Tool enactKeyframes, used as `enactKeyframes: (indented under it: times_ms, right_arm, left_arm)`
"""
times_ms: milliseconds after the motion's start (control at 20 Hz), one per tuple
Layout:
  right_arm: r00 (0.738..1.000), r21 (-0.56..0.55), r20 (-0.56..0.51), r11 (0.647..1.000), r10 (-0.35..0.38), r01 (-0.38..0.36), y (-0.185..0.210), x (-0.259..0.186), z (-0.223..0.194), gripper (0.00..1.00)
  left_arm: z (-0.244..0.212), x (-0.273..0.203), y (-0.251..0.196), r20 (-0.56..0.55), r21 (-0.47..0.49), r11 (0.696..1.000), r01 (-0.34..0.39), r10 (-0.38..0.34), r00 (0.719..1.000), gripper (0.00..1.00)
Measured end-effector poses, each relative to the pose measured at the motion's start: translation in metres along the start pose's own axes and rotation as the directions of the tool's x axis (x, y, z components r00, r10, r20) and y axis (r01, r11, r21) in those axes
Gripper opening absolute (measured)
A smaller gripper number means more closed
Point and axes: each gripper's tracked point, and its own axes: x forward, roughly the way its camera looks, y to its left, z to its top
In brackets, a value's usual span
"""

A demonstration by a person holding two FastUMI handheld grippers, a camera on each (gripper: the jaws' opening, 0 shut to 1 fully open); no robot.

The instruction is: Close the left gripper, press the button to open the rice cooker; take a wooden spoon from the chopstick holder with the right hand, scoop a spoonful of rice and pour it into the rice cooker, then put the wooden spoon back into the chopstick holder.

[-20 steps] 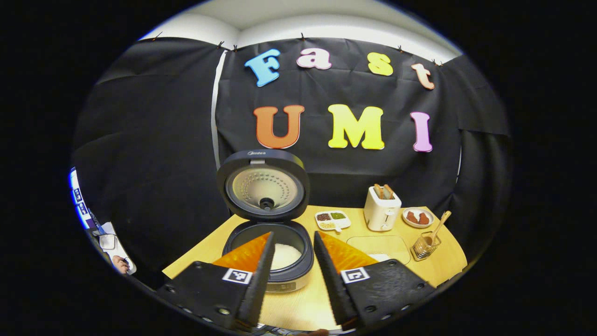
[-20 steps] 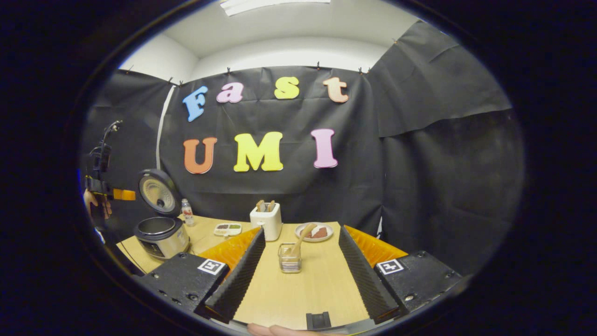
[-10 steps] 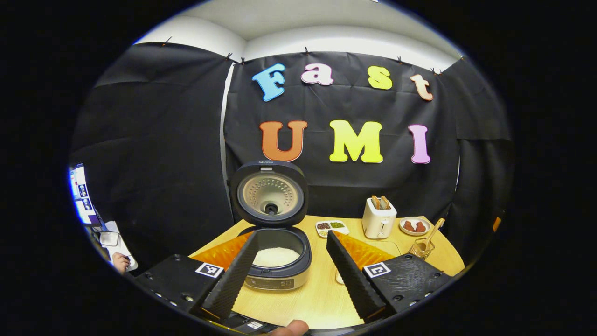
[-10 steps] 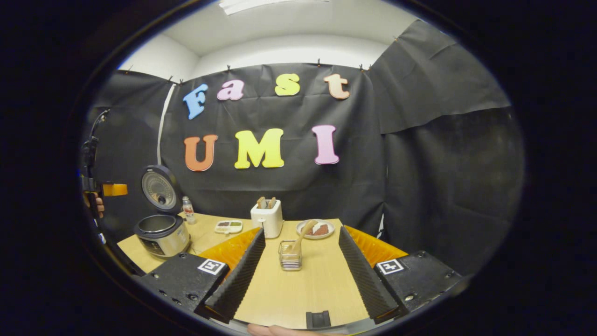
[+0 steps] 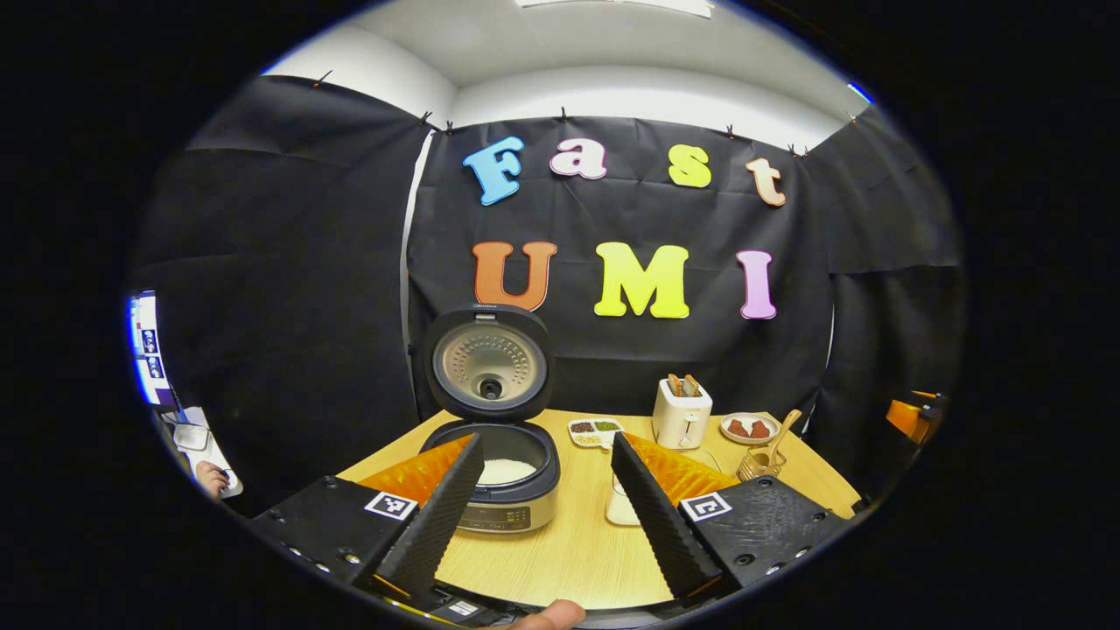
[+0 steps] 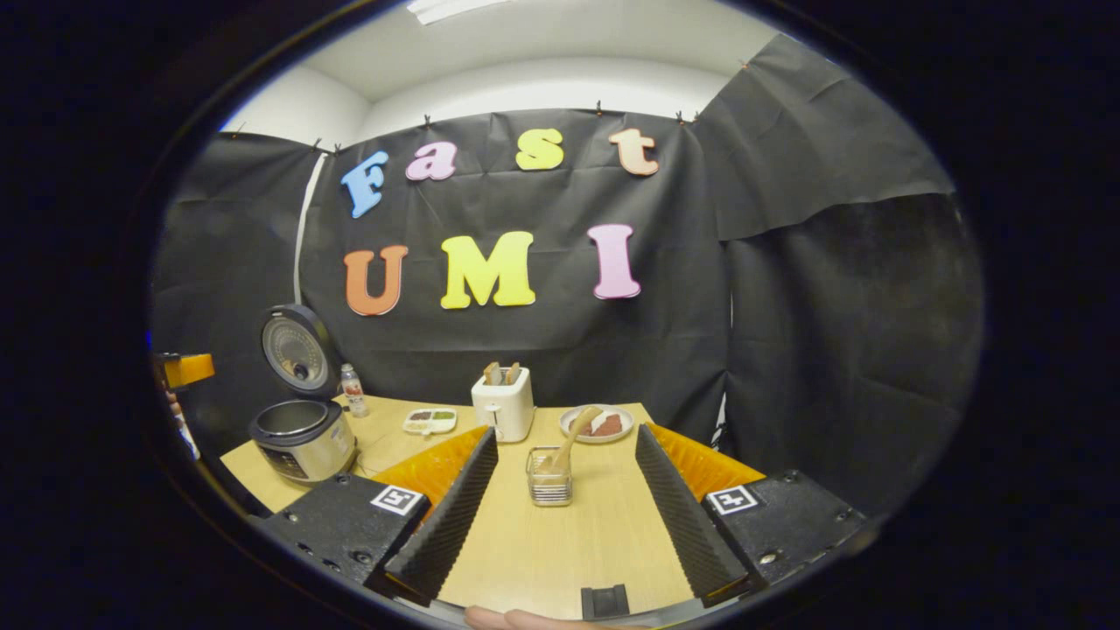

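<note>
**Two claws spread wide, rice cooker standing open**

Two claws are hanging above the wooden desk, each with its ridged, wedge-shaped fingers spread wide and gripping nothing. From the left gripper view, the left claw is framing the round rice cooker, whose lid is standing upright and showing a dimpled metal underside; white rice is lying in the pot, partly hidden behind a finger. From the right gripper view, the right claw is pointing at the wire chopstick holder, where the wooden spoon is leaning, its bowl hard to make out. That view is also showing a small bottle beside the cooker. A white toaster, a divided dish and a plate are sitting toward the back. A whitish container is peeking out behind the left claw's finger, mostly covered.
</note>
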Motion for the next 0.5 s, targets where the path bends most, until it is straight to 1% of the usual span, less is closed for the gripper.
enactKeyframes:
  times_ms: [150,300,500]
  right_arm:
    - [1.0,0.004,0.0,1.0,-0.011,0.011,-0.005,0.017,-0.001,1.0]
    - [1.0,0.012,-0.023,1.0,-0.017,0.017,-0.009,0.038,-0.008,1.0]
    - [0.999,0.017,-0.033,1.0,-0.006,0.007,-0.015,0.072,-0.016,1.0]
  left_arm:
    - [-0.006,-0.013,-0.005,0.02,0.025,1.0,-0.001,0.0,1.0,0.94]
    - [-0.009,-0.022,-0.009,0.045,0.048,0.999,-0.001,-0.001,0.999,0.94]
    - [-0.014,-0.031,-0.015,0.076,0.041,0.999,0.006,-0.009,0.997,0.94]
